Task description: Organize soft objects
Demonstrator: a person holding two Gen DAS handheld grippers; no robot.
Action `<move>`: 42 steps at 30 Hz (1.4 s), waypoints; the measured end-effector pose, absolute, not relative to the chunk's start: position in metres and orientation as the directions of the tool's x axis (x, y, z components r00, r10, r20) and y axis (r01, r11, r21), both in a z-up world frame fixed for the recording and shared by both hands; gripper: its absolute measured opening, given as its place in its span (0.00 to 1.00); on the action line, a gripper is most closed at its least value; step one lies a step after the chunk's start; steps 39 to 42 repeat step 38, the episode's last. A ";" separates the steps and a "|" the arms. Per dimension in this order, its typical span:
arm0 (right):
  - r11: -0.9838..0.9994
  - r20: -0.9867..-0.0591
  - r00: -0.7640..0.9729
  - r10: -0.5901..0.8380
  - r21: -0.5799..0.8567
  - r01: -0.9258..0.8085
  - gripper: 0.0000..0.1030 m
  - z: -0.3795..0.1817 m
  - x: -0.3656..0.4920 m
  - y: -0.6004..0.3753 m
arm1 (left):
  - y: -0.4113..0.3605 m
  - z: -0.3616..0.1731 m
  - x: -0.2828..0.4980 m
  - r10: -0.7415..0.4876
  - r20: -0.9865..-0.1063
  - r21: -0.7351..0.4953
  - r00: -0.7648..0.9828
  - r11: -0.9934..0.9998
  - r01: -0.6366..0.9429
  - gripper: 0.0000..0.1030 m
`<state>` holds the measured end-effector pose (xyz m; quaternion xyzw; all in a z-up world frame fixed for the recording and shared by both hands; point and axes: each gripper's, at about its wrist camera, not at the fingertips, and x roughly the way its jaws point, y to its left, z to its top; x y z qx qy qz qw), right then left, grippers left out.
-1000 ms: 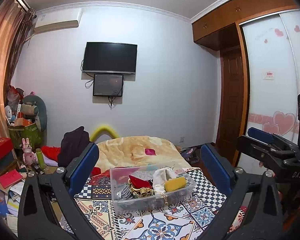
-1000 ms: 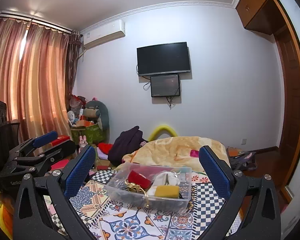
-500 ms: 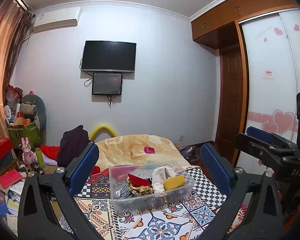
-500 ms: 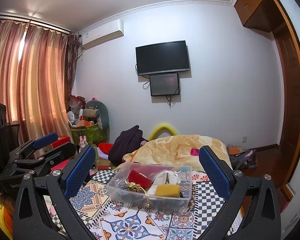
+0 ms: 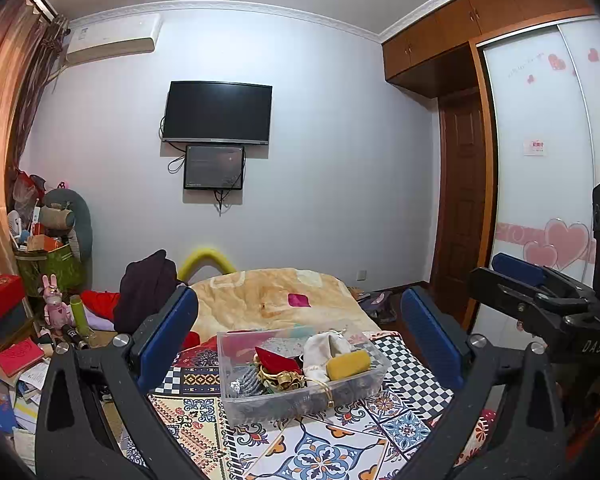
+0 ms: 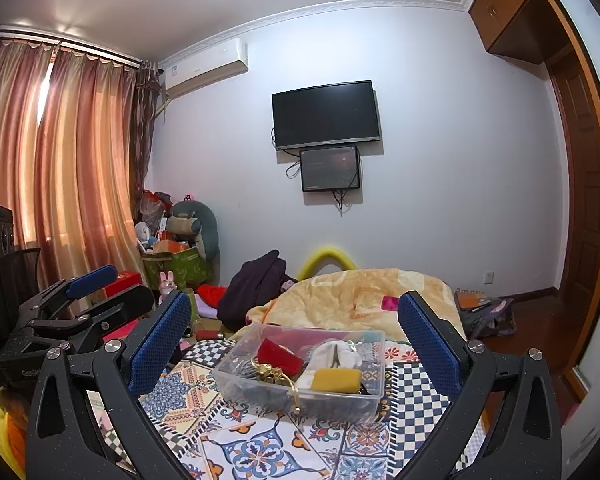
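Observation:
A clear plastic bin (image 5: 236, 364) (image 6: 236, 380) stands on a patterned cloth (image 5: 312, 448) (image 6: 260, 444) on the bed. Inside lie a yellow sponge (image 5: 348, 364) (image 6: 336, 380), a white cloth pouch (image 5: 324, 348) (image 6: 332, 354), a red piece (image 5: 274, 358) (image 6: 278, 354) and a gold ribbon tangle (image 5: 280, 378) (image 6: 270, 372). My left gripper (image 5: 300, 332) is open, held back from the bin with nothing between its fingers. My right gripper (image 6: 294, 334) is open and empty too. Each gripper appears at the edge of the other's view, the right gripper (image 5: 540, 296) and the left gripper (image 6: 80, 300).
A yellow-orange quilt (image 5: 272, 296) (image 6: 356, 300) covers the bed beyond the bin, with dark clothes (image 5: 144, 288) (image 6: 256, 284) at its left. Boxes, toys and books (image 5: 16, 320) crowd the floor at the left. A wooden door (image 5: 460, 208) and wardrobe (image 5: 540, 160) stand right.
Both views have shifted very slightly; the bin sits a touch lower and nearer in frame. Both grippers stay open and empty.

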<state>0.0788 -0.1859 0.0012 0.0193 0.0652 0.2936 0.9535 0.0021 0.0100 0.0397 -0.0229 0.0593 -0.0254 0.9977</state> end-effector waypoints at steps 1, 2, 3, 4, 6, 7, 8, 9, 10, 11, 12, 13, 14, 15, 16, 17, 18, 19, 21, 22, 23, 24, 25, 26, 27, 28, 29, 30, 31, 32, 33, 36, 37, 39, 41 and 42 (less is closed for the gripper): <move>0.827 -0.113 0.819 0.562 0.076 -0.557 1.00 0.001 0.079 -0.186 | 0.010 0.039 0.002 -0.054 -0.117 -0.049 0.992 0.998 0.048 1.00; 0.826 -0.113 0.819 0.563 0.075 -0.558 1.00 0.001 0.079 -0.186 | 0.010 0.040 0.002 -0.053 -0.117 -0.050 0.992 0.998 0.048 1.00; 0.826 -0.113 0.819 0.563 0.074 -0.558 1.00 0.001 0.079 -0.186 | 0.010 0.040 0.002 -0.053 -0.117 -0.050 0.992 0.998 0.047 1.00; 0.827 -0.113 0.819 0.563 0.073 -0.558 1.00 0.002 0.079 -0.186 | 0.010 0.040 0.002 -0.053 -0.117 -0.050 0.992 0.998 0.047 1.00; 0.826 -0.112 0.819 0.563 0.075 -0.558 1.00 0.002 0.078 -0.186 | 0.011 0.040 0.002 -0.055 -0.117 -0.053 0.992 0.997 0.050 1.00; 0.826 -0.113 0.818 0.564 0.075 -0.559 1.00 0.001 0.079 -0.186 | 0.011 0.040 0.001 -0.058 -0.118 -0.054 0.991 0.997 0.051 1.00; 0.826 -0.113 0.818 0.563 0.075 -0.558 1.00 0.002 0.078 -0.186 | 0.010 0.040 0.002 -0.057 -0.118 -0.054 0.991 0.997 0.051 1.00; 0.827 -0.113 0.819 0.563 0.074 -0.558 1.00 0.001 0.078 -0.186 | 0.010 0.040 0.001 -0.057 -0.117 -0.054 0.991 0.997 0.051 1.00; 0.826 -0.114 0.819 0.563 0.074 -0.558 1.00 0.001 0.078 -0.186 | 0.010 0.040 0.001 -0.058 -0.117 -0.054 0.992 0.997 0.052 1.00; 0.826 -0.115 0.818 0.563 0.073 -0.558 1.00 0.001 0.078 -0.186 | 0.010 0.040 0.001 -0.058 -0.117 -0.054 0.992 0.997 0.052 1.00; 0.826 -0.116 0.818 0.563 0.073 -0.559 1.00 0.001 0.079 -0.186 | 0.010 0.040 0.001 -0.058 -0.117 -0.054 0.991 0.997 0.052 1.00; 0.826 -0.116 0.818 0.563 0.072 -0.559 1.00 0.001 0.079 -0.186 | 0.010 0.040 0.001 -0.058 -0.118 -0.053 0.991 0.997 0.052 1.00; 0.826 -0.116 0.818 0.563 0.072 -0.559 1.00 0.001 0.079 -0.187 | 0.010 0.040 0.001 -0.058 -0.119 -0.053 0.991 0.997 0.052 1.00; 0.826 -0.116 0.818 0.564 0.073 -0.559 1.00 0.001 0.079 -0.186 | 0.010 0.040 0.002 -0.059 -0.121 -0.054 0.991 0.997 0.053 1.00; 0.826 -0.116 0.818 0.564 0.073 -0.559 1.00 0.001 0.079 -0.186 | 0.010 0.040 0.002 -0.060 -0.122 -0.055 0.991 0.997 0.054 1.00; 0.826 -0.116 0.818 0.564 0.073 -0.559 1.00 0.001 0.079 -0.187 | 0.010 0.041 0.003 -0.062 -0.124 -0.056 0.990 0.997 0.056 1.00; 0.826 -0.116 0.818 0.563 0.072 -0.559 1.00 0.001 0.079 -0.186 | 0.009 0.041 0.003 -0.066 -0.125 -0.057 0.990 0.997 0.059 1.00; 0.826 -0.116 0.818 0.563 0.072 -0.559 1.00 0.001 0.079 -0.186 | 0.009 0.041 0.003 -0.069 -0.127 -0.058 0.990 0.996 0.062 1.00; 0.826 -0.117 0.817 0.564 0.073 -0.560 1.00 0.001 0.079 -0.186 | 0.009 0.041 0.003 -0.076 -0.127 -0.058 0.989 0.996 0.069 1.00; 0.826 -0.117 0.818 0.564 0.072 -0.559 1.00 0.001 0.079 -0.186 | 0.009 0.041 0.003 -0.077 -0.125 -0.057 0.989 0.996 0.070 1.00; 0.826 -0.118 0.818 0.563 0.071 -0.559 1.00 0.001 0.079 -0.187 | 0.009 0.041 0.003 -0.075 -0.124 -0.056 0.989 0.996 0.068 1.00; 0.827 -0.118 0.818 0.563 0.070 -0.559 1.00 0.001 0.079 -0.187 | 0.008 0.041 0.003 -0.073 -0.126 -0.057 0.989 0.996 0.067 1.00; 0.827 -0.120 0.819 0.562 0.069 -0.558 1.00 0.001 0.078 -0.186 | 0.008 0.041 0.003 -0.080 -0.129 -0.057 0.988 0.996 0.073 1.00; 0.828 -0.121 0.819 0.561 0.069 -0.557 1.00 0.002 0.078 -0.186 | 0.009 0.041 0.003 -0.083 -0.129 -0.058 0.988 0.995 0.076 1.00; 0.828 -0.122 0.819 0.561 0.069 -0.557 1.00 0.002 0.079 -0.186 | 0.009 0.041 0.003 -0.084 -0.128 -0.060 0.988 0.995 0.076 1.00; 0.827 -0.122 0.818 0.561 0.069 -0.557 1.00 0.002 0.079 -0.186 | 0.009 0.041 0.002 -0.082 -0.127 -0.059 0.989 0.995 0.075 1.00; 0.828 -0.122 0.819 0.561 0.069 -0.557 1.00 0.003 0.079 -0.186 | 0.009 0.041 0.002 -0.079 -0.127 -0.057 0.989 0.996 0.073 1.00; 0.828 -0.123 0.818 0.561 0.069 -0.557 1.00 0.003 0.079 -0.186 | 0.009 0.041 0.002 -0.076 -0.128 -0.056 0.989 0.996 0.070 1.00; 0.827 -0.124 0.818 0.562 0.069 -0.558 1.00 0.002 0.079 -0.186 | 0.008 0.041 0.003 -0.077 -0.134 -0.057 0.988 0.996 0.070 1.00; 0.826 -0.127 0.817 0.563 0.070 -0.559 1.00 0.002 0.080 -0.186 | 0.009 0.041 0.004 -0.077 -0.138 -0.059 0.987 0.996 0.070 1.00; 0.825 -0.131 0.815 0.564 0.072 -0.560 1.00 0.002 0.080 -0.186 | 0.008 0.041 0.005 -0.077 -0.144 -0.063 0.987 0.996 0.068 1.00; 0.826 -0.142 0.814 0.563 0.074 -0.558 1.00 0.000 0.082 -0.185 | 0.010 0.039 0.009 -0.083 -0.159 -0.076 0.984 0.995 0.072 1.00; 0.827 -0.146 0.814 0.562 0.074 -0.558 1.00 -0.001 0.083 -0.185 | 0.011 0.038 0.010 -0.086 -0.164 -0.081 0.983 0.994 0.073 1.00; 0.828 -0.150 0.814 0.560 0.073 -0.556 1.00 -0.002 0.084 -0.184 | 0.012 0.038 0.011 -0.088 -0.168 -0.084 0.982 0.994 0.075 1.00; 0.828 -0.150 0.814 0.560 0.073 -0.556 1.00 -0.002 0.084 -0.184 | 0.012 0.038 0.011 -0.088 -0.168 -0.084 0.982 0.994 0.075 1.00; 0.828 -0.150 0.814 0.560 0.073 -0.556 1.00 -0.002 0.084 -0.184 | 0.012 0.038 0.011 -0.088 -0.168 -0.084 0.982 0.994 0.075 1.00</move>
